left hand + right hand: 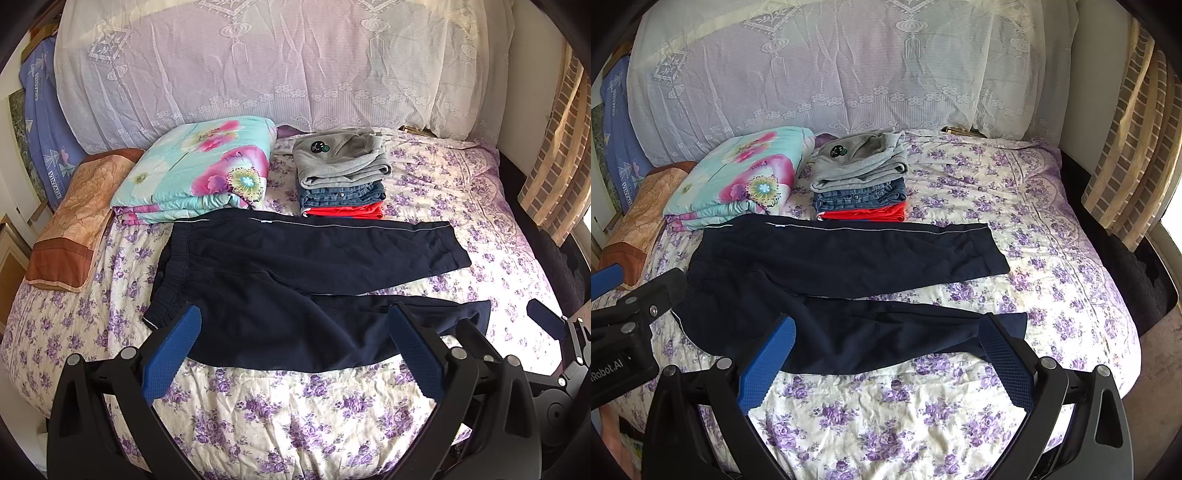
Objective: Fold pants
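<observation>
Dark navy pants (295,280) lie flat on the flowered bed, waistband to the left, both legs spread to the right; they also show in the right wrist view (842,280). My left gripper (293,321) is open and empty, hovering above the near edge of the pants by the waist and seat. My right gripper (886,328) is open and empty above the near leg. The right gripper shows at the right edge of the left wrist view (546,321); the left gripper shows at the left edge of the right wrist view (639,295).
A stack of folded clothes (341,173), grey on denim on red, sits just behind the pants. A folded floral quilt (199,173) and an orange pillow (74,225) lie to the left. A lace-covered headboard (280,62) stands behind. The bed edge (1126,295) drops at right.
</observation>
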Tool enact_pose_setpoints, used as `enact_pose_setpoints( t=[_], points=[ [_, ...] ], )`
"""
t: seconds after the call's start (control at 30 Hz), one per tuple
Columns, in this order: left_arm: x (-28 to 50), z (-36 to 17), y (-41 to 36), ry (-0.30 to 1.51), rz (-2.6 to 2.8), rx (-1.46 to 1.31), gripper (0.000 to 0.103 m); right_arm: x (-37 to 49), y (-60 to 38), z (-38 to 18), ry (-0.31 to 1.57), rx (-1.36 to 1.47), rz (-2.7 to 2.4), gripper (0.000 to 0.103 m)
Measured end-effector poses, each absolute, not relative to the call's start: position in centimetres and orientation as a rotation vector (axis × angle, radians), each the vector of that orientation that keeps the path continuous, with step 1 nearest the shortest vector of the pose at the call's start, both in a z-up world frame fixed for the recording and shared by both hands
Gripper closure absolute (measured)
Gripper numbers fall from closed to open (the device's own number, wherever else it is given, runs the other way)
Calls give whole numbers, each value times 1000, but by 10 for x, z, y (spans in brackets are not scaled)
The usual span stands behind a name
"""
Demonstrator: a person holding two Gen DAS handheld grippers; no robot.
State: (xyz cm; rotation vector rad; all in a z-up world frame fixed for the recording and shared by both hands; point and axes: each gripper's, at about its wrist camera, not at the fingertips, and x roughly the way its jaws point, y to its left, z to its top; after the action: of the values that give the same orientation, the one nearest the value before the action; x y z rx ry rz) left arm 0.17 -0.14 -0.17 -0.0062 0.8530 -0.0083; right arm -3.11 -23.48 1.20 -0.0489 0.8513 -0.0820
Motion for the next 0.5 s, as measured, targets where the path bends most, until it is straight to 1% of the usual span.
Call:
enact_pose_setpoints(
  t=[0.5],
  points=[
    [-1,-2,-6,857,-8,-9,5,-31,-235,11,851,-50,-82,3]
  ],
)
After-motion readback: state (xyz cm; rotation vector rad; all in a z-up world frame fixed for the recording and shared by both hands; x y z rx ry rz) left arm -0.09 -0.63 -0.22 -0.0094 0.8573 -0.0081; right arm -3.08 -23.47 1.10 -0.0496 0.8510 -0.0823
